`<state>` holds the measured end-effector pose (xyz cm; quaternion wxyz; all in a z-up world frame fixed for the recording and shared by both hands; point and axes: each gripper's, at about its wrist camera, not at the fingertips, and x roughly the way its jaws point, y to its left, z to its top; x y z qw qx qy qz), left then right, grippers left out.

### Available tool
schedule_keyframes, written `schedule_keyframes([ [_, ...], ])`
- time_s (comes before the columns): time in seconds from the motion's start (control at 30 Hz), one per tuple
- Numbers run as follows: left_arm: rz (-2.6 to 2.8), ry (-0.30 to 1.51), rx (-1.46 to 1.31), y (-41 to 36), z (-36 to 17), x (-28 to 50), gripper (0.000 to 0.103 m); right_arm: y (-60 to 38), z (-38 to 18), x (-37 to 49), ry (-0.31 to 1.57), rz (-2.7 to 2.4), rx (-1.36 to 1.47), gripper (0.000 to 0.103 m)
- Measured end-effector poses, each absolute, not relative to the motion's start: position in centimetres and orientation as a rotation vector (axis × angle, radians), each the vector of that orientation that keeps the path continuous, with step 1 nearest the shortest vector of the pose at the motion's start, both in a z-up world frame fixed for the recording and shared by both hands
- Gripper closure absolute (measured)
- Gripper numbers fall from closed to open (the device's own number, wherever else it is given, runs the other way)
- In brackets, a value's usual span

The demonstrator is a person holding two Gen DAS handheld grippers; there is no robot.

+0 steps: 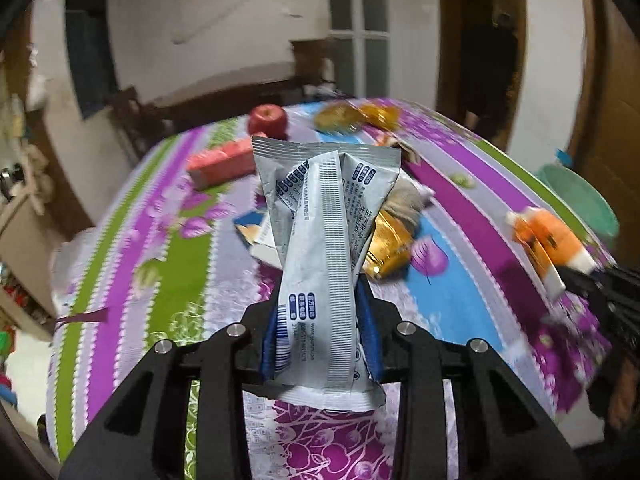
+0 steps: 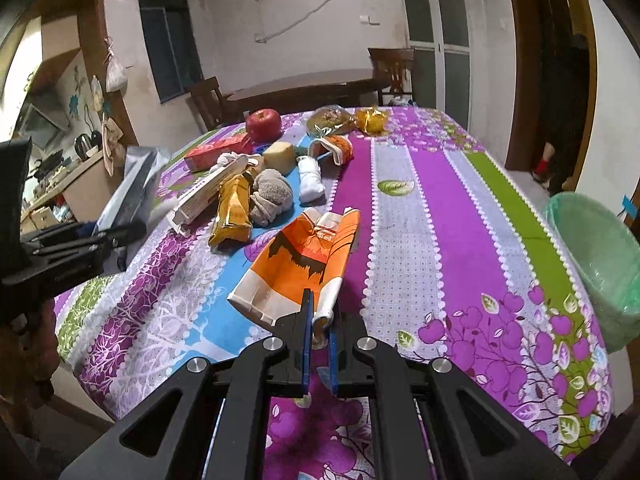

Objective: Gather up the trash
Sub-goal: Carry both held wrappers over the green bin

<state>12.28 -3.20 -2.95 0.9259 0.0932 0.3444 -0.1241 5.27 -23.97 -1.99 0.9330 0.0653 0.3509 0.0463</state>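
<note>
My left tongs (image 1: 320, 320) are clamped on a crinkled silver foil snack wrapper (image 1: 320, 216), which stands up off the table (image 1: 460, 184) with its printed back seam facing me; my right tongs (image 2: 318, 336) are pinched together on the near corner of a flattened orange-and-white paper carton (image 2: 300, 260), its far end lying on the purple, green and blue flowered tablecloth; beyond it sit a crumpled gold foil packet (image 2: 232, 216), a balled beige sock (image 2: 270, 198), a rolled white sock (image 2: 310, 178), a red box (image 2: 218, 152) and a red apple (image 2: 263, 124) at the far edge; a green-lined bin (image 2: 600, 256) stands just beside the table's right side.
</note>
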Motion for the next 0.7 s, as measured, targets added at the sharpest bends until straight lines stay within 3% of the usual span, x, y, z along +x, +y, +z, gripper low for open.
schedule_keyframes([
  [0.7, -0.209, 0.560, 0.340, -11.8, 0.6, 11.2, 0.070, -31.3, 2.1, 1.4, 0.620, 0.009, 0.105, 0.096],
])
